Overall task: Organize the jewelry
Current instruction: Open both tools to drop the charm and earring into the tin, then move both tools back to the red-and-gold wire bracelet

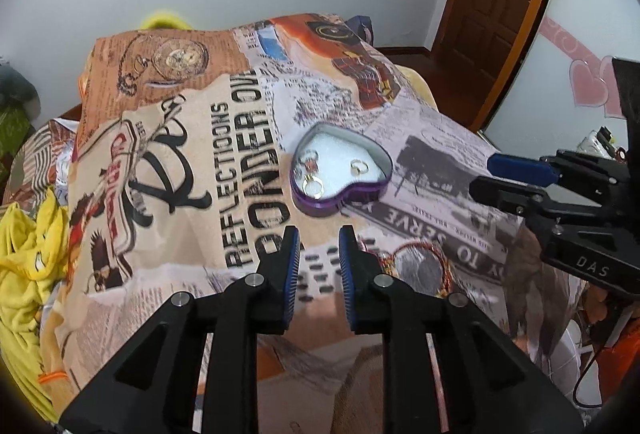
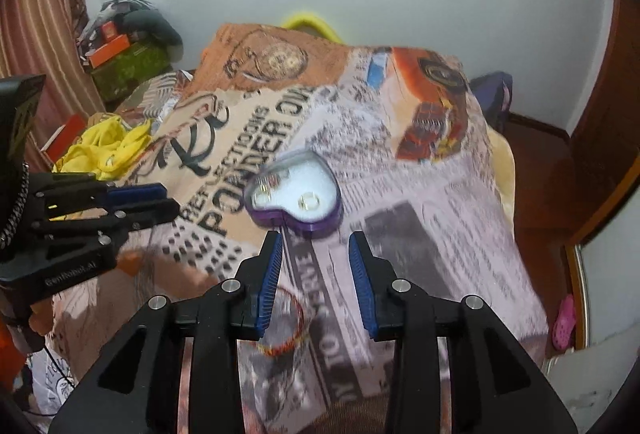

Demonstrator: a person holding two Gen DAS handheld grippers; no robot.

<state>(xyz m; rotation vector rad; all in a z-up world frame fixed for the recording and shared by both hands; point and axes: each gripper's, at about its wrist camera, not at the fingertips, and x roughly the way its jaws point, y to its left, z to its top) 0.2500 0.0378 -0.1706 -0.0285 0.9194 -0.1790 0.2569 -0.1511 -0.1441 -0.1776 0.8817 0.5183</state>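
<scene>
A purple heart-shaped box (image 1: 340, 170) with a white lining lies open on the printed blanket (image 1: 192, 162). Several gold rings and earrings (image 1: 313, 187) lie inside it. The box also shows in the right wrist view (image 2: 296, 196). A red-and-gold bangle (image 1: 422, 266) lies on the blanket just right of my left gripper (image 1: 319, 240), which is open and empty, a little short of the box. My right gripper (image 2: 315, 248) is open and empty, just short of the box, with the bangle (image 2: 286, 322) beneath its left finger. The right gripper also shows at the right of the left wrist view (image 1: 486, 178).
Yellow clothing (image 1: 28, 254) lies left of the blanket. Boxes and clutter (image 2: 128, 54) are stacked at the far left by a striped curtain. A wooden door (image 1: 500, 2) stands at the right. A pink shoe (image 2: 564, 322) lies on the floor.
</scene>
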